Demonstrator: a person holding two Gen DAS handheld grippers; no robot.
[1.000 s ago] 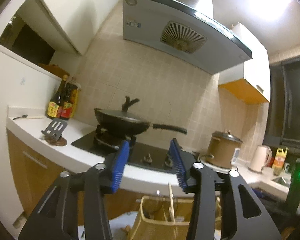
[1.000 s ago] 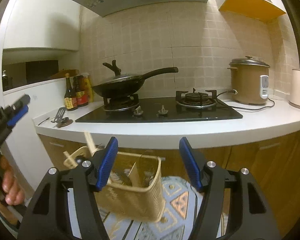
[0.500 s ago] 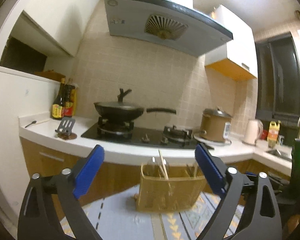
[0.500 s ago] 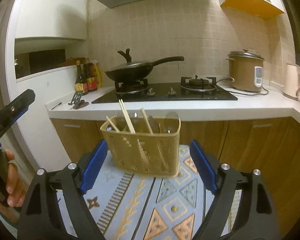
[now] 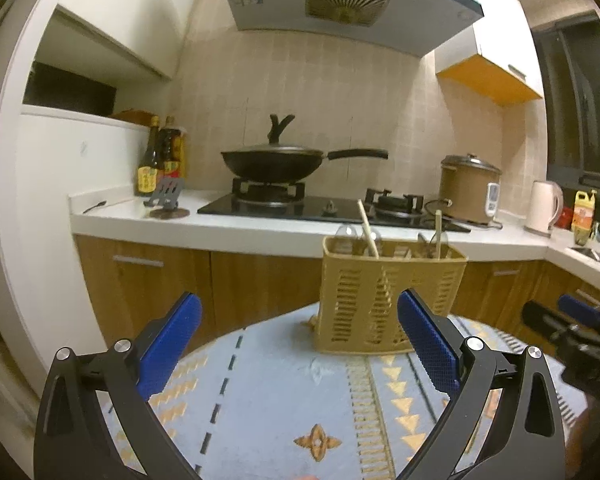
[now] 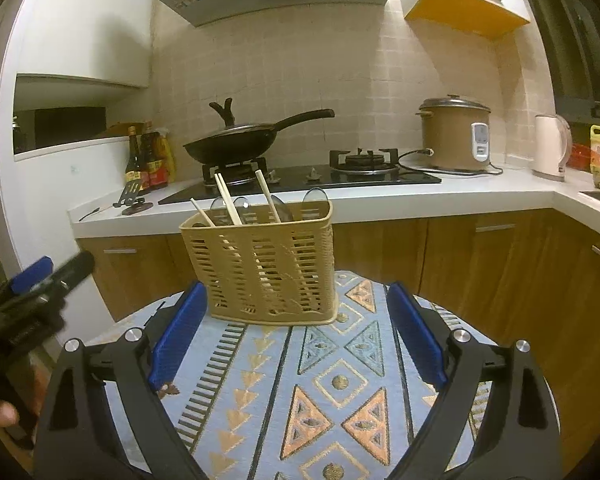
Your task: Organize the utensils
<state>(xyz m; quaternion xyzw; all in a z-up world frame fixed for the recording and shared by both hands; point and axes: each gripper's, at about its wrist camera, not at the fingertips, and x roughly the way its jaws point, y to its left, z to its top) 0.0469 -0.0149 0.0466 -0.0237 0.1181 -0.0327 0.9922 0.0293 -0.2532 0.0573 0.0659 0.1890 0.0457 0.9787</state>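
A slotted plastic utensil basket (image 6: 260, 264), loaded with chopsticks (image 6: 229, 204) and spoons, is seen upright on the patterned table (image 6: 340, 400). Both the left hand-held gripper (image 5: 298, 346) and right hand-held gripper (image 6: 296, 336) are held wide open, empty. The basket is judged light but tippable, best gripped by its rim.

home kitchen | gas stove (image 6: 300, 178), wok (image 5: 274, 164), range hood (image 5: 340, 0), rice cooker (image 6: 454, 136)
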